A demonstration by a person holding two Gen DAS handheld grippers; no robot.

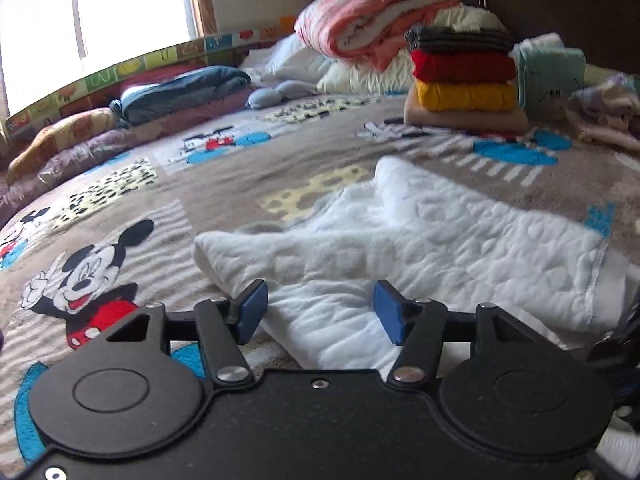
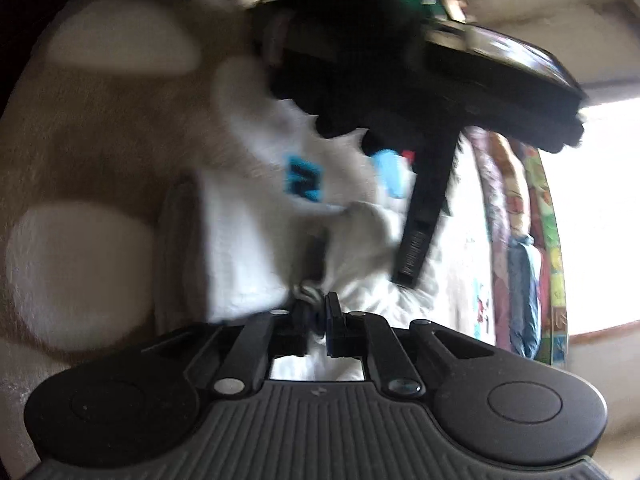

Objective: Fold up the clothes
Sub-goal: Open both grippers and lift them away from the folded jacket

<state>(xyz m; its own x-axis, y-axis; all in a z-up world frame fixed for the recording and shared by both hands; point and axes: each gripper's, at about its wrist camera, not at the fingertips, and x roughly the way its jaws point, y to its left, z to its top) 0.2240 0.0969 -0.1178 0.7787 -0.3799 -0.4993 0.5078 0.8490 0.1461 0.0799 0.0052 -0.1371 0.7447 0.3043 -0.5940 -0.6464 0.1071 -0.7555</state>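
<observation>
A white quilted garment (image 1: pixel 420 240) lies partly folded on the Mickey Mouse blanket (image 1: pixel 120 248). My left gripper (image 1: pixel 316 314) is open, its blue pads apart just above the garment's near edge, holding nothing. In the blurred, rolled right wrist view, my right gripper (image 2: pixel 316 318) is shut on a bunched edge of the white garment (image 2: pixel 256 216). The left gripper's black body (image 2: pixel 420 92) shows above it in that view.
A stack of folded clothes (image 1: pixel 464 76), grey, red, yellow and pink, stands at the back right. A teal folded item (image 1: pixel 548 76) and loose clothes (image 1: pixel 604 116) lie beside it. Pillows and a pink quilt (image 1: pixel 372 16) sit at the headboard; bedding (image 1: pixel 180 92) lines the window side.
</observation>
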